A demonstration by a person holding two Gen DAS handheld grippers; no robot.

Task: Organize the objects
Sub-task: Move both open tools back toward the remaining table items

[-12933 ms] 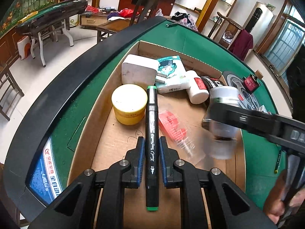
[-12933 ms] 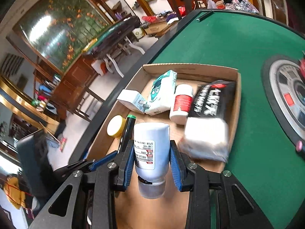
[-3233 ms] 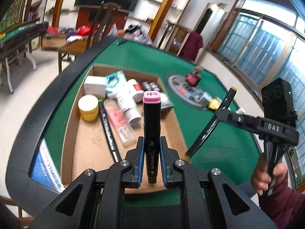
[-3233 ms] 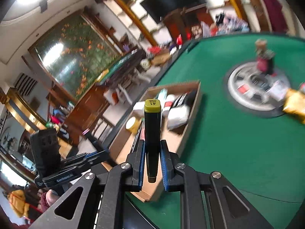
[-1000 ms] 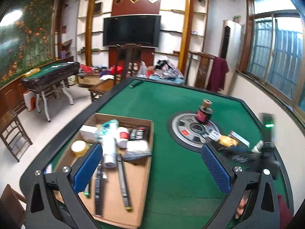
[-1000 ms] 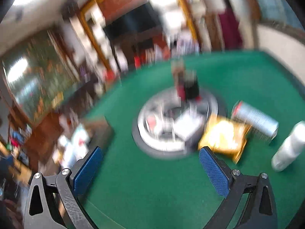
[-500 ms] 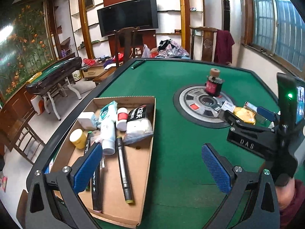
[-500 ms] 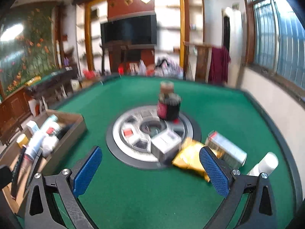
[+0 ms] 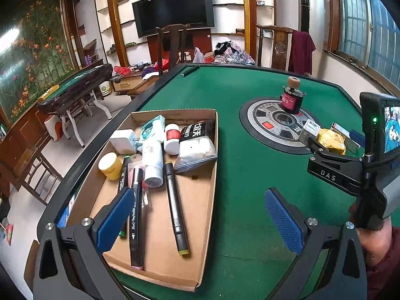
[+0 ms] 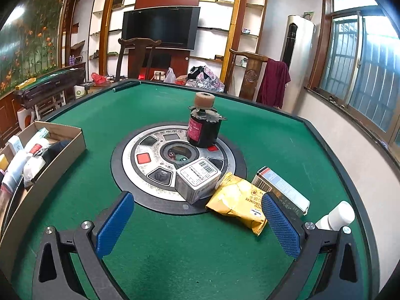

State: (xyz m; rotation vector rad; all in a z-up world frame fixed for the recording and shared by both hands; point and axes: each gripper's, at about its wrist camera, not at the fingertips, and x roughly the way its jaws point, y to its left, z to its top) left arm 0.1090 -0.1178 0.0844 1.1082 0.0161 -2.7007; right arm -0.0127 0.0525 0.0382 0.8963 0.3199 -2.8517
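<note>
A cardboard box [image 9: 212, 175] on the green table holds three markers [image 9: 175, 200], a white bottle [image 9: 152, 160], a yellow-lidded jar [image 9: 110, 166], a wipes pack [image 9: 195, 140] and other small packs. My left gripper [image 9: 200, 220] hangs open and empty above the box's near right edge. My right gripper [image 10: 195, 225] is open and empty over the felt, facing a white box [image 10: 198, 178], a yellow cracker bag [image 10: 237, 203], a long carton [image 10: 280, 190], a white bottle [image 10: 336, 216] and a dark jar [image 10: 203, 127].
A round metal console [image 10: 150, 155] sits at the table's middle with the dark jar on it. The table's raised dark rim [image 10: 350, 175] runs along the right. A hand [image 9: 375, 240] holds the right gripper's handle at the left wrist view's right edge. Chairs stand behind the table.
Both markers that the grippers held 3.2 s ago now lie in the box. Both grippers have opened and pulled back. The right gripper has swung toward the items by the console.
</note>
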